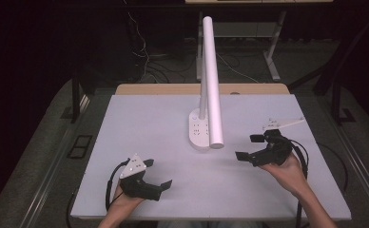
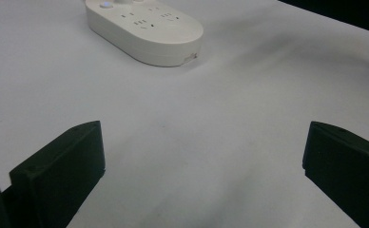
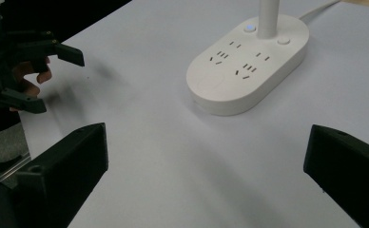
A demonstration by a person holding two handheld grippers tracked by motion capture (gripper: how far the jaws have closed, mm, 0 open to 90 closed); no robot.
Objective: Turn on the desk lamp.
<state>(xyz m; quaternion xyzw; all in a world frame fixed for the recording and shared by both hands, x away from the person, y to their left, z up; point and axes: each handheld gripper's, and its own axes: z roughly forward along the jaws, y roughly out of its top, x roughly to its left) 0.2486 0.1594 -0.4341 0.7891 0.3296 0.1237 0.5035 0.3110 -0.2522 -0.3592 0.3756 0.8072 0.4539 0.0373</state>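
Observation:
A white desk lamp stands mid-table on an oval power-strip base (image 1: 199,132) (image 2: 144,28) (image 3: 249,61) with several sockets and a small lit blue button (image 3: 250,27). Its post (image 3: 267,16) rises from the base, and the long white tube head (image 1: 212,80) slants forward over it. My left gripper (image 1: 158,173) (image 2: 204,147) is open near the table's front left, aimed at the base, nothing between its jaws. My right gripper (image 1: 249,147) (image 3: 206,152) is open to the right of the base, also facing it and holding nothing. The left gripper (image 3: 54,78) appears far off in the right gripper view.
The white table top (image 1: 163,118) has a wooden strip (image 1: 173,89) along its back edge. A white cable (image 3: 320,8) leaves the base toward the back. Dark floor, cables and another desk's legs (image 1: 270,57) lie beyond the table.

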